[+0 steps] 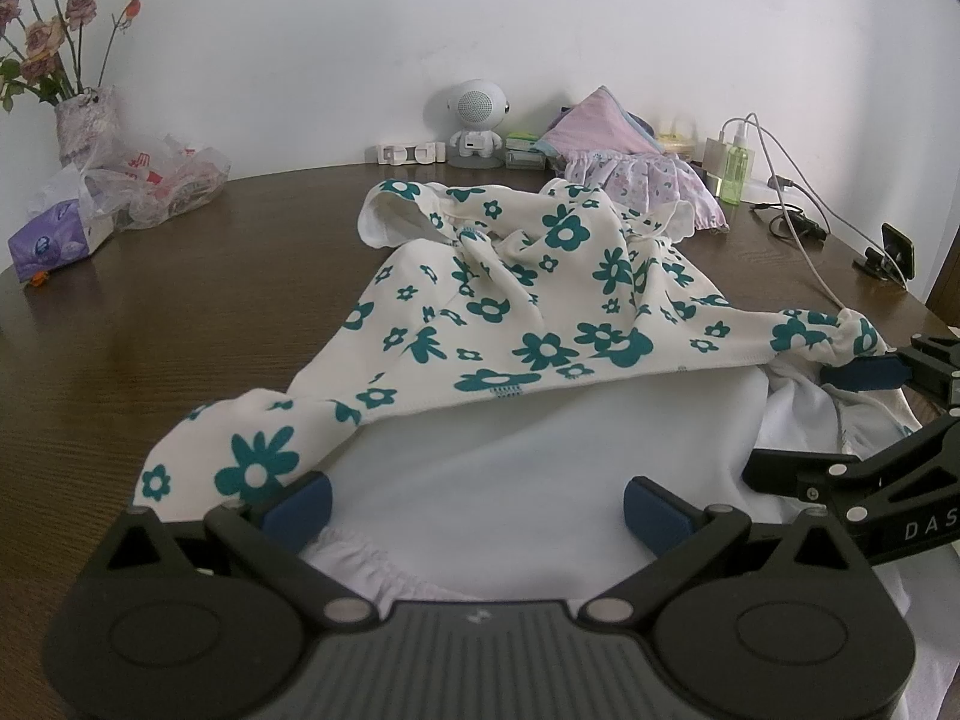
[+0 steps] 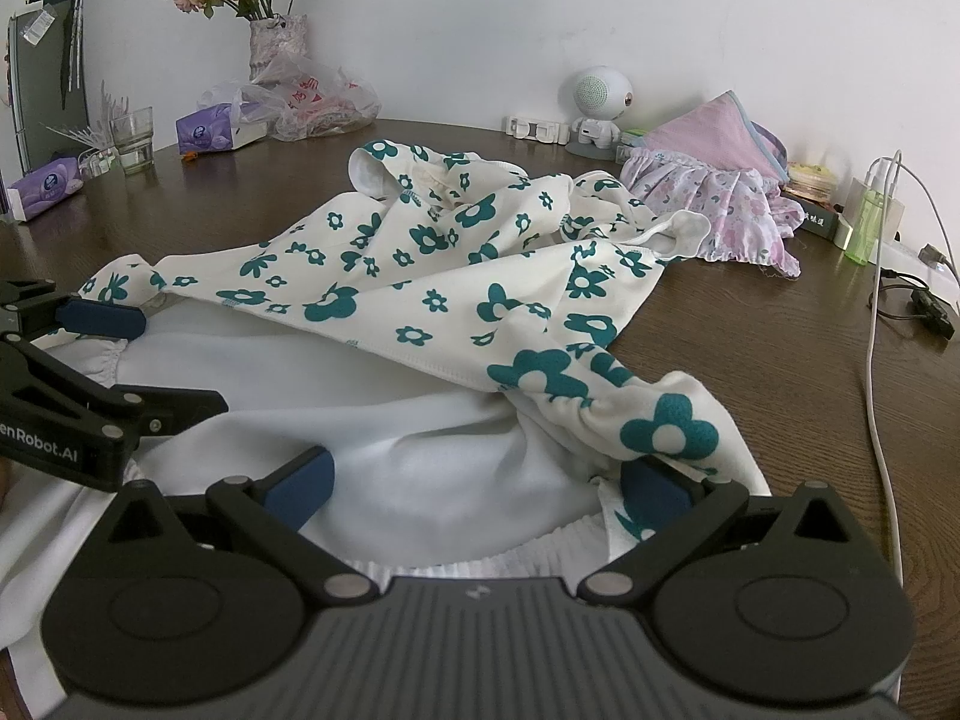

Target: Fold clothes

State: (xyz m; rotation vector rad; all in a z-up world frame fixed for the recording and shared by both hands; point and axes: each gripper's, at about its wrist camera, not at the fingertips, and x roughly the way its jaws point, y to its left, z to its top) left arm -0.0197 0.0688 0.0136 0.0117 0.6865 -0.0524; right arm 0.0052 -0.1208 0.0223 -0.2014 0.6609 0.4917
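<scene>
I'm spreading both open grippers, left gripper point(image 1: 477, 504) and right gripper point(image 2: 477, 480), over the floral garment point(image 1: 540, 312); I should pinch its near hem corners evenly.

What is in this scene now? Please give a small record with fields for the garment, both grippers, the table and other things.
garment: white floral garment, teal flowers, crumpled, white inside showing
left gripper: open, fingers at the near hem
right gripper: open, its right finger under a bunched corner
table: dark wooden table
behind garment: pink floral clothes, white robot-shaped speaker
far left: vase of dried flowers, plastic bag, tissue pack
fold state: not yet folded
</scene>
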